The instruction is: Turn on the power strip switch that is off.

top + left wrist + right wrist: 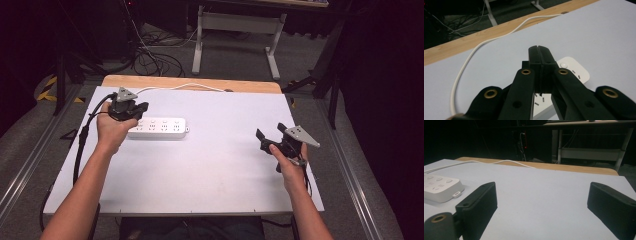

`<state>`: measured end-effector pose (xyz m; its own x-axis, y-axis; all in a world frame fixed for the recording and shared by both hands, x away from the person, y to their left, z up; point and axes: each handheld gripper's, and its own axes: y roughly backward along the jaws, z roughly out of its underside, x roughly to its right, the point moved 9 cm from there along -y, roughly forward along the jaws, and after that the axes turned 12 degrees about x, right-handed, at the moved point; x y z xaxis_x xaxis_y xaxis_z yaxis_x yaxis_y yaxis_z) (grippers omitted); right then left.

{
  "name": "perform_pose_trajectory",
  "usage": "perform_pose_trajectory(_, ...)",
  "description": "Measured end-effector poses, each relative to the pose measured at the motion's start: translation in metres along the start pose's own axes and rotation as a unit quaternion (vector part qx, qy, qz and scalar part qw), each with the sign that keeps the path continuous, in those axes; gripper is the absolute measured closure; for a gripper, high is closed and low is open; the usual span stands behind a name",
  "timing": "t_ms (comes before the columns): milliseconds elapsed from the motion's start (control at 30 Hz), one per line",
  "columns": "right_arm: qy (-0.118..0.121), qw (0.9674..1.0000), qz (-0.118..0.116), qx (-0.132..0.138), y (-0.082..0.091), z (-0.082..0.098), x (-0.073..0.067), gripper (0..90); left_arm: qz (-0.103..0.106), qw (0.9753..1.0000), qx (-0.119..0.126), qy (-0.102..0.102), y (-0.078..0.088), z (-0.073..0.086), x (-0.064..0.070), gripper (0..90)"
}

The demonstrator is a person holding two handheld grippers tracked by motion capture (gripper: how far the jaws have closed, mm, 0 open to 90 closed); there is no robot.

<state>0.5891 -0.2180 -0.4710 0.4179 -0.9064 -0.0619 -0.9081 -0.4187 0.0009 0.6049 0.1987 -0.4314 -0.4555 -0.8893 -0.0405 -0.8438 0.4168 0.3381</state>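
While the left gripper (142, 107), its jaws pressed together on nothing, hangs over the left end of the power strip (159, 128) near the tabletop's far left corner, it could push the strip sideways. The right gripper (270, 134), wide apart, is near the right edge.

Left gripper (140, 108) far left, jaws pressed together; right gripper (270, 136) near right, jaws spread wide.

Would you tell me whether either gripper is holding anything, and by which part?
Nothing is held. The left gripper is shut and empty above the power strip; the right gripper is open.
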Motion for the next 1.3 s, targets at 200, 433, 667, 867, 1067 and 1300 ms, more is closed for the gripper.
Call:
perform_pose_trajectory(200,0.001,1.0,-0.002,0.003,0.0,-0.002,-0.001,9.7,0.011,0.9996,-0.024,0.004,-0.014,0.005,0.001,89.9)
perform_pose_trajectory(433,0.001,1.0,-0.003,0.002,0.0,-0.002,-0.001,9.7,0.023,0.9987,-0.045,-0.001,-0.027,0.008,0.009,89.9)
perform_pose_trajectory(667,-0.002,1.0,-0.006,0.001,-0.001,-0.003,-0.004,10.2,0.033,0.9961,-0.081,-0.005,-0.053,0.017,0.018,89.9)
perform_pose_trajectory(867,0.001,1.0,-0.008,-0.001,0.0,-0.003,-0.004,10.2,0.036,0.9936,-0.107,-0.001,-0.071,0.033,0.022,89.9)
perform_pose_trajectory(1067,0.002,1.0,-0.008,-0.002,0.001,-0.003,-0.005,10.2,0.039,0.9913,-0.126,-0.003,-0.081,0.047,0.028,89.9)
perform_pose_trajectory(1300,0.0,1.0,-0.006,0.0,0.001,-0.003,-0.004,10.3,0.034,0.9906,-0.133,-0.005,-0.083,0.052,0.026,89.8)
